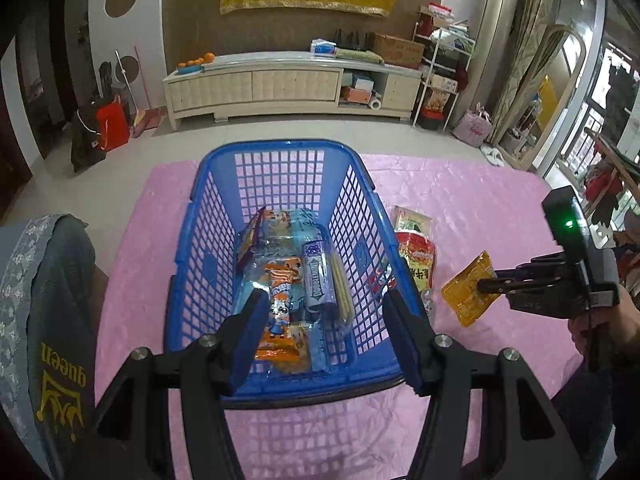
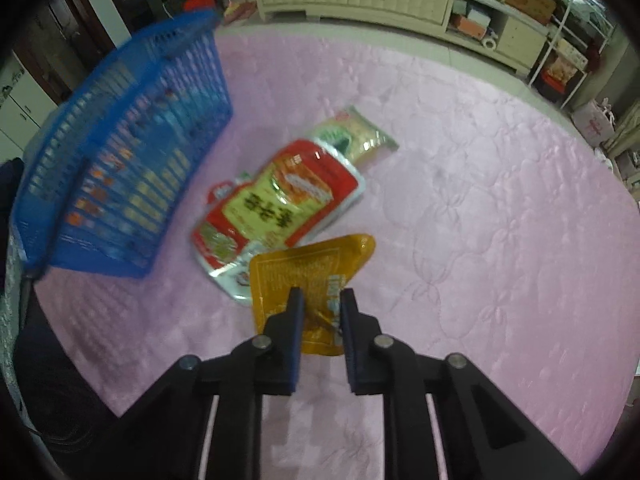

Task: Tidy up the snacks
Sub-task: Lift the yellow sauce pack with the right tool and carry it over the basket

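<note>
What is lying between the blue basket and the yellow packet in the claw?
A red-and-yellow snack bag on the pink cloth, seen from the right wrist view, lies between the blue plastic basket and the yellow foil packet.

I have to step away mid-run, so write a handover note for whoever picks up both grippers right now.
Right gripper: shut on the yellow packet, lifted off the pink cloth.
Left gripper: open, empty, over the blue basket.
Done: several snacks lie in the basket, among them an orange packet and a purple tube.
Left: drop the yellow packet in, then the red packet and the green-and-cream packet beside the basket.
</note>
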The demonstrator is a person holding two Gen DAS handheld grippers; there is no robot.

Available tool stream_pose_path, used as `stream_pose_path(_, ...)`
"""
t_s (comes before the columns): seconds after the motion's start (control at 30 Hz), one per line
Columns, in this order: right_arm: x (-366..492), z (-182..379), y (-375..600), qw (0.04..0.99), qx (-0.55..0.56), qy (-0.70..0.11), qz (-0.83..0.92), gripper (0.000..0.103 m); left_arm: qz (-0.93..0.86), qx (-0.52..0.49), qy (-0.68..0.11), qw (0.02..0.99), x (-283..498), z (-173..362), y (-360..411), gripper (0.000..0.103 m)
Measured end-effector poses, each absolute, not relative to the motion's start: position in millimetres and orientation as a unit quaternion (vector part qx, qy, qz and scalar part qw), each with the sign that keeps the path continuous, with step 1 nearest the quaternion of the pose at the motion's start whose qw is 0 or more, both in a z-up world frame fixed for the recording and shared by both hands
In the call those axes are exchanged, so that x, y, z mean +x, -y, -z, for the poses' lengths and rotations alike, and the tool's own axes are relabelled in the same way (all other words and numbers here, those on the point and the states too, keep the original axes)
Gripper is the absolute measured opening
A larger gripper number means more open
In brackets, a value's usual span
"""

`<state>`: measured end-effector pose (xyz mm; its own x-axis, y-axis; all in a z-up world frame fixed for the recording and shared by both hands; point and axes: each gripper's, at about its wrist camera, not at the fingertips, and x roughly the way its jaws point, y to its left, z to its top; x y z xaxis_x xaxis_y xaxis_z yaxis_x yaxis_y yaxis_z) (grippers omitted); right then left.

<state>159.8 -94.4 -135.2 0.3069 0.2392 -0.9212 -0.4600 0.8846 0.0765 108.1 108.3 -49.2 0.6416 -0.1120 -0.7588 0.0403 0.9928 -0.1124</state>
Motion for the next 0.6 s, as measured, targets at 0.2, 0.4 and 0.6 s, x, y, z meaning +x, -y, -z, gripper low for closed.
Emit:
stream_pose_path(0.2, 148, 91, 88, 0.822, -0.094, -0.511, -0.234, 0.021, 0.039, -0.041, -0.406, 0.912, 99, 35, -118, 0.057)
stream_pose_path(0.4, 146, 59, 71, 0.834, -0.080, -0.482, -0.257, 0.021, 0.034, -0.039, -0.394, 0.918, 95, 24, -128, 0.057)
stream_pose_path(0.6, 147, 34, 50, 0.840, -0.069, -0.456, -0.285, 0.021, 0.027, -0.035, -0.392, 0.919, 97, 22, -135, 0.057)
